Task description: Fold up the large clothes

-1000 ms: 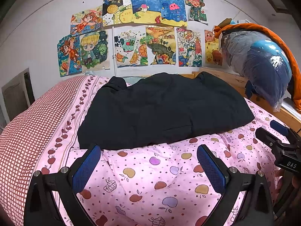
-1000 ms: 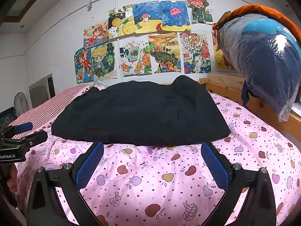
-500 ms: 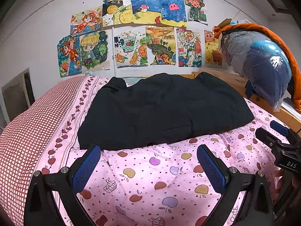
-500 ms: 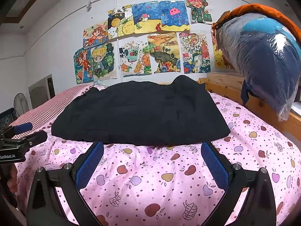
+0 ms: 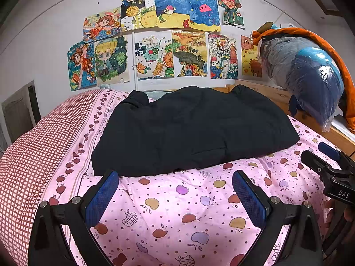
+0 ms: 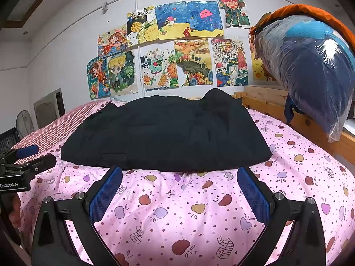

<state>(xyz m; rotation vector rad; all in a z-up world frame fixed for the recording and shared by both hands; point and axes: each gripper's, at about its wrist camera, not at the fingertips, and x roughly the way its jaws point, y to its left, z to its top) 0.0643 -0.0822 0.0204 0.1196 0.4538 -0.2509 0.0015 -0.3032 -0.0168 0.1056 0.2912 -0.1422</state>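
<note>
One black garment, spread on the pink apple-print bed cover, just beyond my two tongs: left tongs released, empty; right tongs released, empty.

Your two wrist views are evenly and fairly brightly lit by soft indoor light; its source stays out of frame; shadows are faint, only a thin dark band under the near edge of the black garment; that garment reads as a nearly flat black mass with little fold detail; a white glare spot sits on the plastic bag; fisheye bending curves the wall and bed outward; corners fall to black vignette; focus is sharp mid-frame, softer at the bottom rim.
</note>
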